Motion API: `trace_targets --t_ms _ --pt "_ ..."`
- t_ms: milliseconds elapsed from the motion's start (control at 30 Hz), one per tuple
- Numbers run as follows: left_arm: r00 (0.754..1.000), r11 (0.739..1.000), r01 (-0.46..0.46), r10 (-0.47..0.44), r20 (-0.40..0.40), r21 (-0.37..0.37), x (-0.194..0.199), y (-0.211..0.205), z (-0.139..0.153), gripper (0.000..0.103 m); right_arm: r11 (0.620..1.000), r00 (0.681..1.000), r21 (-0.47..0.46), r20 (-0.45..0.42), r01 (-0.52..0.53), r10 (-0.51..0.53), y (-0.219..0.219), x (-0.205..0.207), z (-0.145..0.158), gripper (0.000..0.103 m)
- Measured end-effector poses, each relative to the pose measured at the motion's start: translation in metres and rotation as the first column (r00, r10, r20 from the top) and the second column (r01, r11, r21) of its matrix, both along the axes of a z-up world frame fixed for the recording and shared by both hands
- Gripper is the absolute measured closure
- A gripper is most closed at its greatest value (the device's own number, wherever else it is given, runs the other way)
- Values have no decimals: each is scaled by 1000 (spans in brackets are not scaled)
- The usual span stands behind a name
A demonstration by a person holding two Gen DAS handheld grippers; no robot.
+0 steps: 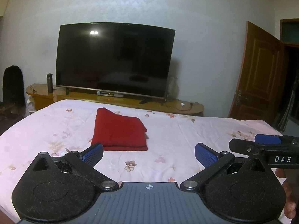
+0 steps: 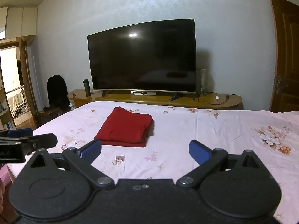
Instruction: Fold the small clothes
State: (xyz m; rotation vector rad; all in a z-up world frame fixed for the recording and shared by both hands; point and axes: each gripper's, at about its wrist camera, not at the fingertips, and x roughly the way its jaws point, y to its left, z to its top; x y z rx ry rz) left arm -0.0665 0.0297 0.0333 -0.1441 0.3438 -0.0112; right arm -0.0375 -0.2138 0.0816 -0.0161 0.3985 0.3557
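Hovering with both pairs of fingers spread, I see the red garment (image 1: 119, 132) lying ahead, nearer my left gripper (image 1: 149, 154) than my right gripper (image 2: 145, 151).

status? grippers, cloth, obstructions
Left gripper open, empty. Right gripper open, empty. Red cloth folded flat on bed, untouched, ahead of both. Nothing in the way.

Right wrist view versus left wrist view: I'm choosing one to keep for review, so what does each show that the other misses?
Only the right wrist view shows the open doorway with a railing at far left. Only the left wrist view shows the "DAS" label on the other gripper. Both share the folded red garment on the floral bedsheet, the dark TV, and the left gripper and right gripper, both open and empty.
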Motion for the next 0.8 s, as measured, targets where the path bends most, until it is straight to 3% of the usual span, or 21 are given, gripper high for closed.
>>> trace_targets --t_ms 800 --pt "1000 1000 -12 12 -5 -5 0 0 -2 0 1000 1000 13 -25 7 -6 3 4 -4 1"
